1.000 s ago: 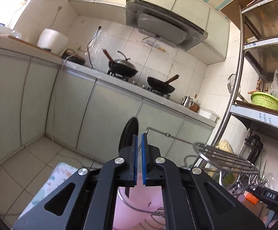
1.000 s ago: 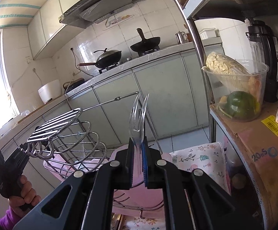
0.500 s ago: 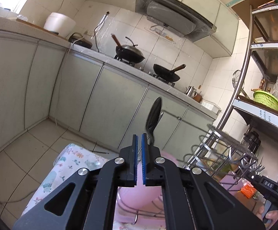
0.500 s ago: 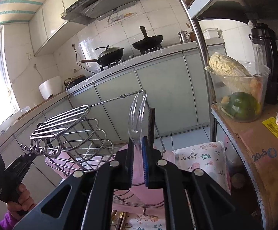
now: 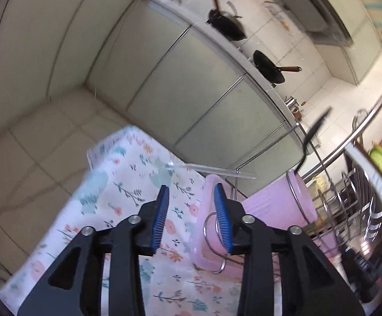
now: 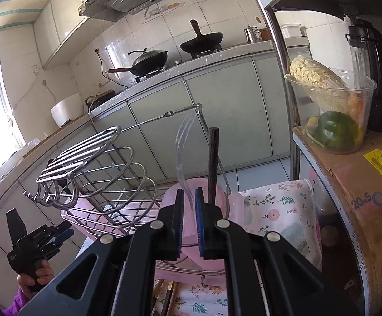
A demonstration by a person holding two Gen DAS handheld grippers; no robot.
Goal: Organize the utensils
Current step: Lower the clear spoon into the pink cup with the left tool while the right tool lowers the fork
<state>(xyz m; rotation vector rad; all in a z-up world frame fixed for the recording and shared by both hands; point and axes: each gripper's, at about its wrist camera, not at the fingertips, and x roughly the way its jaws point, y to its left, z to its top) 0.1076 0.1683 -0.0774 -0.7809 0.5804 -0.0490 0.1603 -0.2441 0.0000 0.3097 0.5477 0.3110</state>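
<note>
My left gripper (image 5: 191, 197) hangs over the floral cloth (image 5: 127, 200) beside the pink tray (image 5: 206, 231); its jaws are opening and nothing is between them. A black spoon (image 5: 308, 139) stands bowl-up in the pink cup (image 5: 275, 205). A clear utensil (image 5: 209, 170) lies on the cloth at the tray's far corner. My right gripper (image 6: 189, 200) is shut on a clear plastic fork (image 6: 183, 152), held upright just above the pink cup (image 6: 172, 192). The black spoon (image 6: 213, 166) stands right beside it. The left gripper (image 6: 64, 233) shows at the lower left, in a hand.
A wire dish rack (image 6: 98, 163) sits in the pink tray, left of the cup. A steel shelf post (image 6: 283, 60) rises on the right, with a cardboard-topped shelf (image 6: 349, 184) holding a bowl of vegetables (image 6: 330, 110). Kitchen cabinets (image 5: 191, 84) stand behind.
The left gripper let go of the black spoon, which now stands in the pink cup. It swung down and left, rolled and opened. The right gripper stayed put with the fork.
</note>
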